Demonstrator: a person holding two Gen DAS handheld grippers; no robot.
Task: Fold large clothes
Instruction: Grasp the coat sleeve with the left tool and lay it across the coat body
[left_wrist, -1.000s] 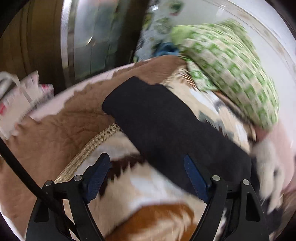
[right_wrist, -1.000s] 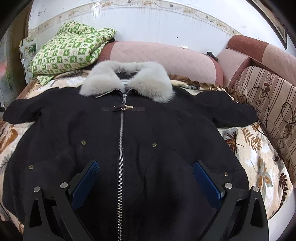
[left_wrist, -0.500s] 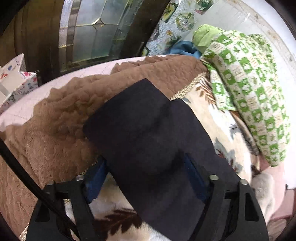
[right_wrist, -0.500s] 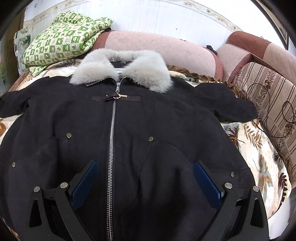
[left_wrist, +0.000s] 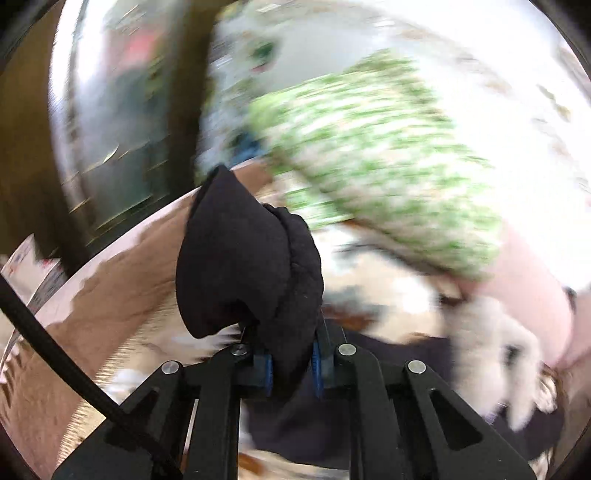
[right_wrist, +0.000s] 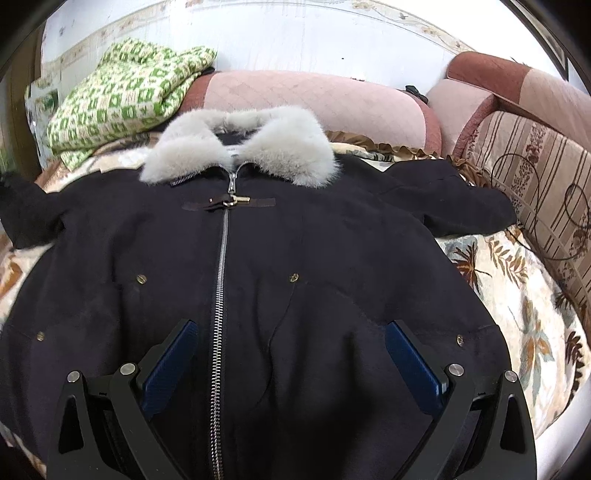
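- Left gripper (left_wrist: 291, 363) at lower centre of the left wrist view, jaws drawn narrow and clamped on the black sleeve end (left_wrist: 245, 266), which bunches up above the blue pads (left_wrist: 266, 367) toward mid-frame.
- Right gripper (right_wrist: 291, 365) at the bottom of the right wrist view, jaws spread wide, holding nothing, poised over the lower front of the black coat (right_wrist: 258, 280), one pad either side of the zipper (right_wrist: 221, 280) line.
- Coat spread face-up across the middle of the frame, zipped, grey fur collar (right_wrist: 240, 144) at upper centre, other sleeve (right_wrist: 458, 199) stretched toward the right.
- Underneath, a leaf-patterned cream blanket (right_wrist: 517, 295) showing at lower right; pink quilted bolster (right_wrist: 314, 99) behind the collar; white wall across the top.
- Folded green-and-white checked blanket (right_wrist: 125, 96) at upper left; striped sofa cushion (right_wrist: 535, 177) at right edge.
- Left wrist view heavily blurred; brown quilted cover (left_wrist: 122, 258) at left.
- Counted: one coat, two sleeves, one collar, one toggle clasp (right_wrist: 229, 202), four brass snaps visible.
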